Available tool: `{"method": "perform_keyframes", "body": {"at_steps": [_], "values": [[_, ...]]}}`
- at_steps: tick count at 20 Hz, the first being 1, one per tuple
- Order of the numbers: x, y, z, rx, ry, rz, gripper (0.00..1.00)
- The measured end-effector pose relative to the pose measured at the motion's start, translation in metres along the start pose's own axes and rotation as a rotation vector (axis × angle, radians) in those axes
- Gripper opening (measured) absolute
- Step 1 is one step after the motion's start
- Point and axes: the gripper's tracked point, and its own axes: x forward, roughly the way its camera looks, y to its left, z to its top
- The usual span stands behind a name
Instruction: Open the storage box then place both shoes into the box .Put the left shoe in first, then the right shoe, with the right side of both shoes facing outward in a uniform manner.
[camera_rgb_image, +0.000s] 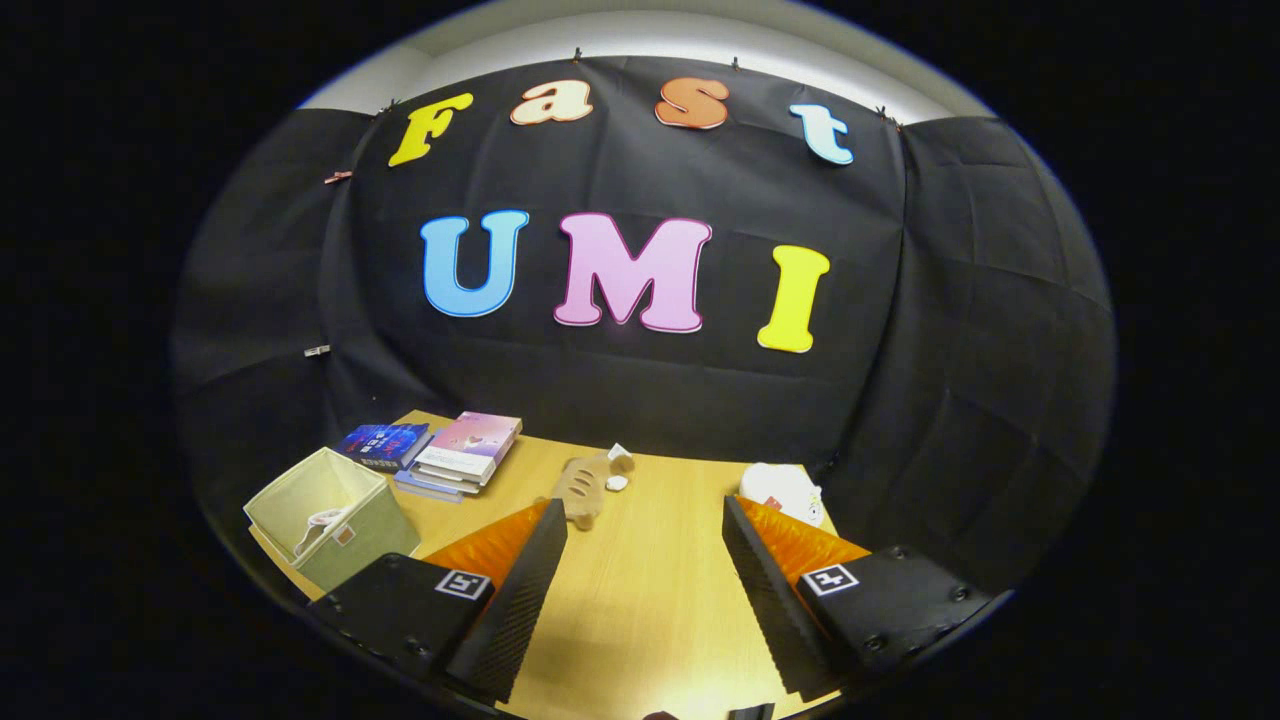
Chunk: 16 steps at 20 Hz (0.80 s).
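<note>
Over at the table's left edge sits the storage box, a pale green fabric cube, top open, with something white lying inside, possibly a shoe, though I can't say for sure. Behind it, by the far left corner, a stack of books. Moving along: a tan plush toy near the far edge, just beyond the left finger. The gripper hangs over the middle of the table, fingers spread wide, nothing between them. Off at the far right corner, a white object, too small to tell what. That box looks soft-walled and light, so it could slide or buckle if pushed; best to pinch its rim gently.
</note>
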Motion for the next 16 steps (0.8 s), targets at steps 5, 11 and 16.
{"method": "perform_keyframes", "body": {"at_steps": [5,11,16], "values": [[-0.022,-0.017,0.018,-0.045,-0.048,0.019,0.98],[-0.038,-0.017,0.020,0.022,-0.048,0.057,0.98],[-0.037,-0.019,0.022,0.024,-0.048,0.071,0.98]]}}
